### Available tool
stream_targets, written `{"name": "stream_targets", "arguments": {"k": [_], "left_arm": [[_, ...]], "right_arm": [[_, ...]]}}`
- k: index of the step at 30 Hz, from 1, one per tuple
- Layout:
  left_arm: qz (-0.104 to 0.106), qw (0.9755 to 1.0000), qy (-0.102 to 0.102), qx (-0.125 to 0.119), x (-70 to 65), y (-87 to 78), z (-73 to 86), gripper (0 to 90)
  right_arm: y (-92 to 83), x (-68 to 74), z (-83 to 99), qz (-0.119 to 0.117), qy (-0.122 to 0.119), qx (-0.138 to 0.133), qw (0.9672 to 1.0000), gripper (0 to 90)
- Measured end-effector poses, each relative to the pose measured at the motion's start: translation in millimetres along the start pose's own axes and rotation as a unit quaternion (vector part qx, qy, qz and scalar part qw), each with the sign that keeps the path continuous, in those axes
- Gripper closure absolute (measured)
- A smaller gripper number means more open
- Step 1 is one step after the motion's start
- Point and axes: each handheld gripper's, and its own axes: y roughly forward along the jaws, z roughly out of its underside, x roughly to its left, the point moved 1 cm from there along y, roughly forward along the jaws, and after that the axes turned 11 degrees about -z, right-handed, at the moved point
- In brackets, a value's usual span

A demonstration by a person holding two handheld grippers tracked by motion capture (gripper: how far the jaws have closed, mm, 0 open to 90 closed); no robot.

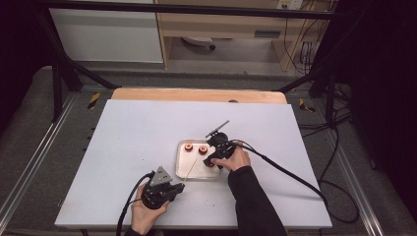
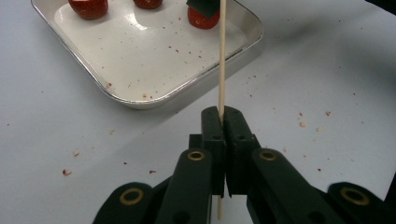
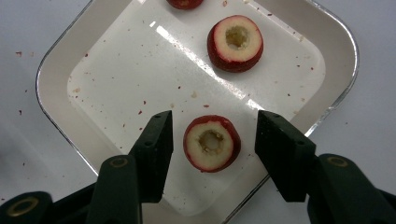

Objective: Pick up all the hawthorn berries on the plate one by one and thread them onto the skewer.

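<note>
Fruit (image 3: 212, 143) sits between my right hand-held gripper's (image 3: 212, 154) parted, untouching jaws; my left hand-held gripper (image 2: 222, 121) clamps the skewer (image 2: 222, 60).

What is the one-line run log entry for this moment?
left tongs: shut on skewer | right tongs: open around cored fruit, not touching | tray: three fruits

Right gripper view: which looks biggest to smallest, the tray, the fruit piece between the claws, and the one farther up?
1. The tray, by far.
2 and 3. Fruit piece between the claws and the farther fruit piece look about alike; nearness makes ranking unsure.
</note>
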Motion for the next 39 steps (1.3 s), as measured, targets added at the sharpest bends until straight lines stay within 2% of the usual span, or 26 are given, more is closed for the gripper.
{"name": "stream_targets", "arguments": {"k": [9,15,18,21,26,27,28,29,30,32,33,34,35,36,37,38,39], "left_arm": [[0.001,1.0,0.001,0.003,-0.7,1.4,0.4,88.2],[0.001,1.0,0.002,0.002,-0.9,1.4,0.4,88.2],[0.002,1.0,-0.003,-0.002,-1.6,0.6,0.0,88.2],[0.001,1.0,-0.007,-0.006,-2.4,0.0,-0.1,88.2],[0.002,0.9998,-0.016,-0.014,-6.6,0.5,-1.4,88.2],[0.002,0.9998,-0.016,-0.014,-6.6,0.5,-1.4,88.2],[0.003,0.9996,-0.02,-0.017,-8.9,0.8,-2.1,88.2],[0.003,0.9996,-0.02,-0.017,-8.9,0.8,-2.1,88.2],[0.002,0.9995,-0.024,-0.019,-11.0,1.6,-3.1,88.2],[0.004,0.9994,-0.029,-0.019,-13.6,2.7,-3.8,88.2],[0.004,0.9994,-0.029,-0.019,-13.6,2.7,-3.8,88.2],[0.004,0.9993,-0.031,-0.02,-15.0,3.4,-4.3,88.2],[0.004,0.9992,-0.033,-0.02,-16.7,4.1,-4.6,88.3],[0.004,0.9992,-0.034,-0.021,-18.7,5.0,-5.1,88.2],[0.003,0.9991,-0.036,-0.022,-19.8,5.3,-5.4,88.2],[0.002,0.9988,-0.043,-0.022,-22.3,6.7,-6.2,88.2],[0.002,0.9988,-0.043,-0.022,-22.3,6.7,-6.2,88.3]], "right_arm": [[4.9,-0.8,0.9,-0.003,-0.003,0.009,1.0,56.3],[6.0,-0.9,1.1,-0.009,0.008,0.011,0.9999,59.5],[0.8,0.4,1.1,-0.012,0.016,-0.007,0.9998,59.6],[-10.5,4.1,2.0,-0.021,0.022,-0.037,0.9988,59.6],[-32.8,9.9,6.2,-0.039,0.031,-0.101,0.9937,59.7],[-32.8,9.9,6.2,-0.039,0.031,-0.101,0.9937,59.7],[-40.3,10.2,9.0,-0.045,0.033,-0.126,0.9905,59.7],[-40.3,10.2,9.0,-0.045,0.033,-0.126,0.9905,59.7],[-46.3,10.1,12.7,-0.05,0.038,-0.152,0.9863,59.8],[-51.3,10.1,16.7,-0.057,0.043,-0.176,0.9817,59.8],[-51.3,10.1,16.7,-0.057,0.043,-0.176,0.9817,59.8],[-53.4,10.1,18.5,-0.061,0.046,-0.187,0.9793,59.8],[-55.2,9.9,20.3,-0.063,0.046,-0.2,0.9767,59.8],[-58.8,9.6,24.2,-0.071,0.051,-0.227,0.9699,59.8],[-58.8,9.6,24.2,-0.071,0.051,-0.227,0.9699,59.8],[-60.7,9.6,27.1,-0.075,0.057,-0.248,0.9641,59.9],[-60.7,9.6,27.1,-0.075,0.057,-0.248,0.9641,59.9]]}}
